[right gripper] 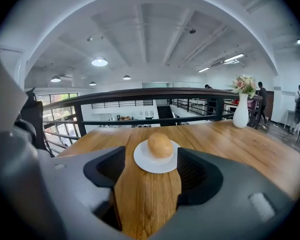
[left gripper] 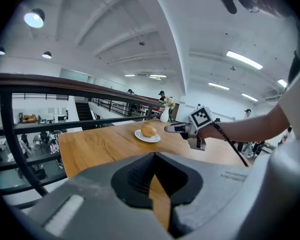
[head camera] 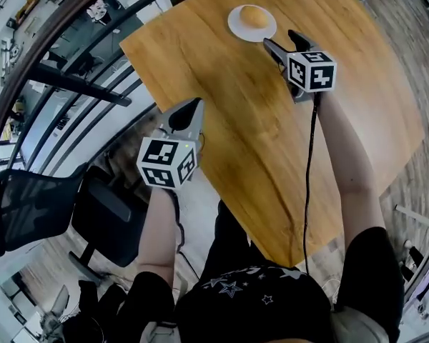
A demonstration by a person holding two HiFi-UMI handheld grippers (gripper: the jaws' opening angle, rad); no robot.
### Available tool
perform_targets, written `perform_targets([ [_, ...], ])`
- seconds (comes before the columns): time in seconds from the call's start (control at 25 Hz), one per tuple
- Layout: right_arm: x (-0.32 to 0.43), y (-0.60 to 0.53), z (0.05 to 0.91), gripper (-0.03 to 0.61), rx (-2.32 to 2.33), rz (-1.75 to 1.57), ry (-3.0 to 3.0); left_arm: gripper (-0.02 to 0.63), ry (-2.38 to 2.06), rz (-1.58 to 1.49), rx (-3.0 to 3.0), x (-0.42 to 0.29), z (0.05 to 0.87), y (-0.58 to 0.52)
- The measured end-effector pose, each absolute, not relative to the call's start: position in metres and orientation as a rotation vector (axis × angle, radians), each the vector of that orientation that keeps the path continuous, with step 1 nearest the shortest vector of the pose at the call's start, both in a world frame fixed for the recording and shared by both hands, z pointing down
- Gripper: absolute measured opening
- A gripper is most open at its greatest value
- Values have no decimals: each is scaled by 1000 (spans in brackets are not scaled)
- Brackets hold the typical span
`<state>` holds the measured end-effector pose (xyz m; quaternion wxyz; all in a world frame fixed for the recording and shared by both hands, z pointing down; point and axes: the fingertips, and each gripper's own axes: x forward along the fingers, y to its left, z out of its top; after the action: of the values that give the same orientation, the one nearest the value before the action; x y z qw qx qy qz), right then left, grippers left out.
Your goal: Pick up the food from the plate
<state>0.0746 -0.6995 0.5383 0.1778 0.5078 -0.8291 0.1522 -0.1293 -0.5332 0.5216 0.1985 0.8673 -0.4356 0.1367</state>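
Observation:
A round golden bun (head camera: pixel 254 16) lies on a small white plate (head camera: pixel 236 28) near the far end of the wooden table (head camera: pixel 257 141). My right gripper (head camera: pixel 281 40) hovers just short of the plate, open, with nothing between its jaws. In the right gripper view the bun (right gripper: pixel 160 145) and plate (right gripper: pixel 145 166) sit straight ahead, framed by the spread jaws. My left gripper (head camera: pixel 189 109) hangs at the table's near left edge, far from the plate, its tips together and empty. From the left gripper view the bun (left gripper: pixel 149 130) shows with the right gripper (left gripper: pixel 169 129) beside it.
A white vase with flowers (right gripper: pixel 241 111) stands at the table's far right. A dark railing (right gripper: pixel 140 94) runs behind the table, with a drop to a lower floor beyond. A black office chair (head camera: pixel 28 206) stands to my left.

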Motion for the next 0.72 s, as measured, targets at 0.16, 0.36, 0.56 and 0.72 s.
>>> perform_targets([
  [0.16, 64, -727, 559, 328, 1434, 356, -2299, 2, -1268, 441, 2443, -139, 531, -552],
  [0.36, 58, -764, 575, 328, 1413, 224, -2235, 2, -1333, 510, 2463, -148, 540, -573],
  [0.56, 46, -787, 594, 409, 1325, 258, -2216, 2, -1332, 474, 2427, -157, 557, -578],
  [0.72, 40, -802, 599, 416, 1268, 220, -2188, 2, -1336, 451, 2402, -160, 565, -581],
])
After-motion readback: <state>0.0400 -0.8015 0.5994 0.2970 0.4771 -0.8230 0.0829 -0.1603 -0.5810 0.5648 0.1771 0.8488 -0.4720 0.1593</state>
